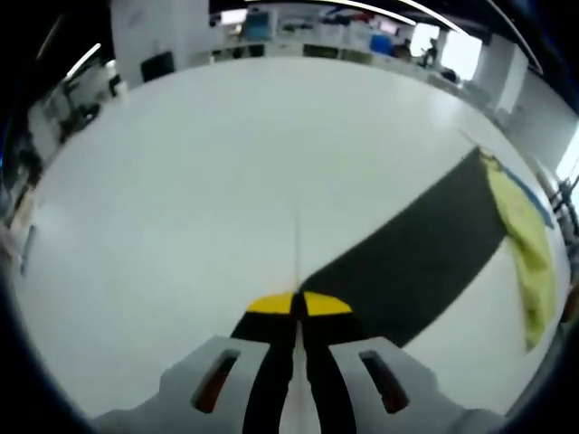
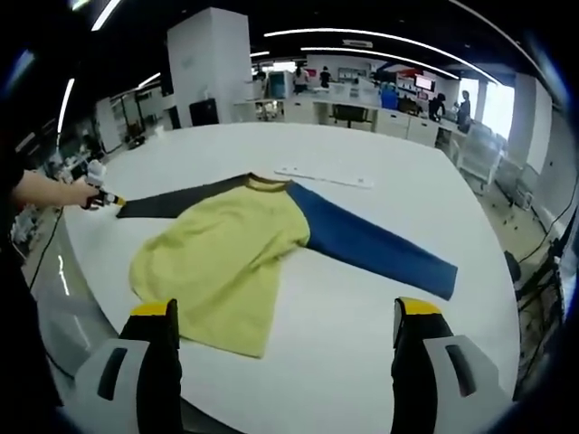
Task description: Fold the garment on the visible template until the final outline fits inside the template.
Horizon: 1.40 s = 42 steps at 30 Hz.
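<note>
A long-sleeved shirt lies flat on the white table (image 2: pixel 407 334). It has a yellow body (image 2: pixel 226 262), a blue sleeve (image 2: pixel 371 240) stretched right and a black sleeve (image 2: pixel 181 201) stretched left. In the right gripper view, my left gripper (image 2: pixel 104 197) sits at the black cuff, held by a person's hand. In the left gripper view, my left gripper (image 1: pixel 298 305) is shut, its yellow tips at the end of the black sleeve (image 1: pixel 425 253), which runs off toward the yellow body (image 1: pixel 529 244). My right gripper (image 2: pixel 285 309) hangs open over the near hem, holding nothing.
A thin white strip (image 2: pixel 321 176) lies on the table beyond the collar. The table's near edge (image 2: pixel 81 298) curves past the left jaw. A person's arm (image 2: pixel 36 190) reaches in from the left. Desks and a white pillar (image 2: pixel 208 63) stand far behind.
</note>
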Tool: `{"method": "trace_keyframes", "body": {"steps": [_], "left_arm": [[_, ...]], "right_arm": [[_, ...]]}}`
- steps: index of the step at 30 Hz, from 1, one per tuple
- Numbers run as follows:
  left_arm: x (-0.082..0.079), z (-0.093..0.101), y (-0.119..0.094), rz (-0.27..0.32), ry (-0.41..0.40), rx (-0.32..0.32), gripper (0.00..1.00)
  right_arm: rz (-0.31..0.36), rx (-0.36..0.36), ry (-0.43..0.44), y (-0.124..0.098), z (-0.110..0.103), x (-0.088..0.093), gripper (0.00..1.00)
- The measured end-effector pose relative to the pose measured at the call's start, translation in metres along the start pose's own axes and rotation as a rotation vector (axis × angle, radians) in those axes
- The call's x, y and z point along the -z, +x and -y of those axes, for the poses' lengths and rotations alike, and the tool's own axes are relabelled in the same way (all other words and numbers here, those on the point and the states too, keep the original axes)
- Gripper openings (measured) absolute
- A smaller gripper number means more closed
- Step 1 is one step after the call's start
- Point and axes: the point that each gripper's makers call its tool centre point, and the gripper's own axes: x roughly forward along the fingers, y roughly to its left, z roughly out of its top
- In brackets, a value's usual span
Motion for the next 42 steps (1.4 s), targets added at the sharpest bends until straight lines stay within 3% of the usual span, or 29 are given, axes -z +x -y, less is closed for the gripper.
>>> {"method": "trace_keyframes", "body": {"steps": [17,42], "left_arm": [[-0.001,0.001,0.000,-0.003,0.007,-0.009,0.00],[-0.003,-0.005,-0.032,0.023,-0.002,-0.078,0.26]], "right_arm": [[-0.008,-0.003,-0.001,0.001,-0.002,0.003,0.98],[0.024,-0.007,-0.002,-0.013,-0.004,0.002,0.98]]}}
